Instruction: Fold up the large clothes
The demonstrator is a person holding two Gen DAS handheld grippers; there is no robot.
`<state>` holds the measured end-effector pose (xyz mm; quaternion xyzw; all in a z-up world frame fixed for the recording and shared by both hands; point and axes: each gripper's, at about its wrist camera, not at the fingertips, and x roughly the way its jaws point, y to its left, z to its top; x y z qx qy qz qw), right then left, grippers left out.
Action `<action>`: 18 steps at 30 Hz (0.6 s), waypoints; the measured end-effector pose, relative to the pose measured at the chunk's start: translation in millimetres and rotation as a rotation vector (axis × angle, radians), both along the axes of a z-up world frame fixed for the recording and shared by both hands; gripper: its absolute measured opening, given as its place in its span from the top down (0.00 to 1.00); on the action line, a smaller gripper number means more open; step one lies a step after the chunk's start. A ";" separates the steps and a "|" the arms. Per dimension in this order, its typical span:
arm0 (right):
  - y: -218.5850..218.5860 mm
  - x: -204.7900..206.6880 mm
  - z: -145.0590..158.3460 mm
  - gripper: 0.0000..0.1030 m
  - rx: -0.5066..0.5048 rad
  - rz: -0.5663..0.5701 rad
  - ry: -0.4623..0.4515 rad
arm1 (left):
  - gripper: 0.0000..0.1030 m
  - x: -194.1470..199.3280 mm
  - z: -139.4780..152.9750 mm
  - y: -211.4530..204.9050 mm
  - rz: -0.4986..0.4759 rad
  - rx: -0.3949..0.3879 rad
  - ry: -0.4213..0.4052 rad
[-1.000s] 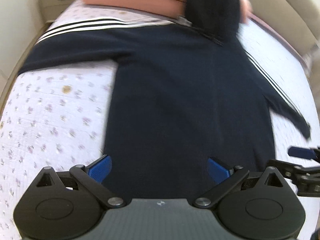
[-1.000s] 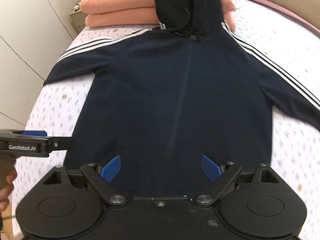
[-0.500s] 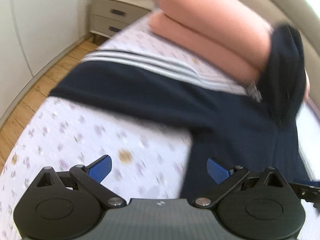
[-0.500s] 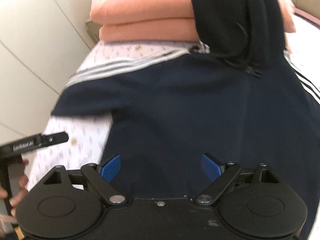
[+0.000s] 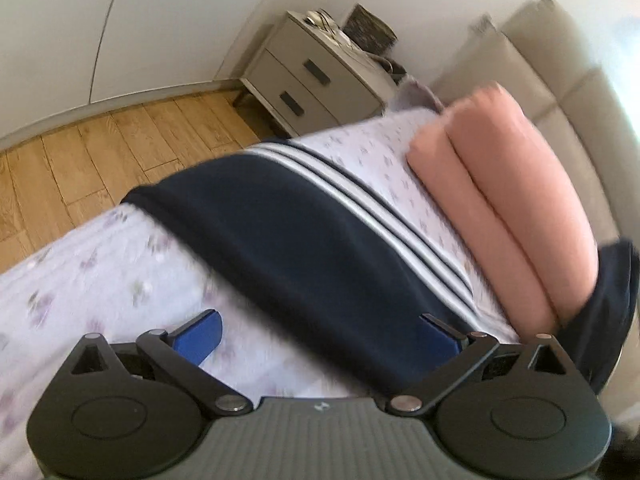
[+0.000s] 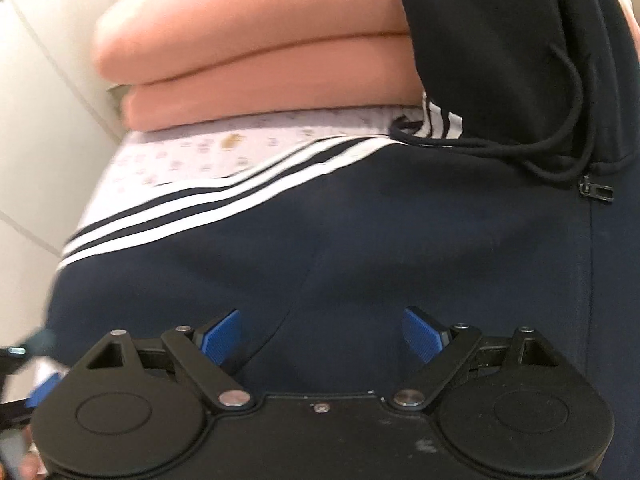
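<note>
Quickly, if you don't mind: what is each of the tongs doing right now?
Left tongs: open, holding nothing, over the navy sleeve.
Right tongs: open, holding nothing, over the hoodie body.

Left gripper (image 5: 320,338) swung toward striped sleeve (image 5: 304,224); right gripper (image 6: 320,336) advanced toward hood (image 6: 500,40).

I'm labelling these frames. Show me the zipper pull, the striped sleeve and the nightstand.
zipper pull (image 6: 596,191), right wrist view, on its metal tab.
striped sleeve (image 5: 280,232), left wrist view, on the navy cloth.
nightstand (image 5: 308,88), left wrist view, on its drawer front.
</note>
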<state>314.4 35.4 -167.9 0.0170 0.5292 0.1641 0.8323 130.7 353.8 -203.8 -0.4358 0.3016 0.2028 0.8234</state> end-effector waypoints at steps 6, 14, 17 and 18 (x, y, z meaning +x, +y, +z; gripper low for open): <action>18.9 48.9 -18.1 0.00 -0.037 -0.083 -0.079 | 0.00 26.3 -5.8 37.5 0.049 -0.028 -0.041; 34.3 54.6 -12.1 0.00 -0.057 0.003 -0.094 | 0.91 22.2 -10.6 72.1 0.170 0.014 -0.168; 38.1 10.3 -15.8 0.00 -0.099 0.125 -0.119 | 0.91 21.9 6.2 68.7 0.159 0.101 -0.227; 39.5 -7.4 -19.0 0.00 -0.138 0.163 -0.141 | 0.91 22.2 13.3 64.7 0.150 0.132 -0.255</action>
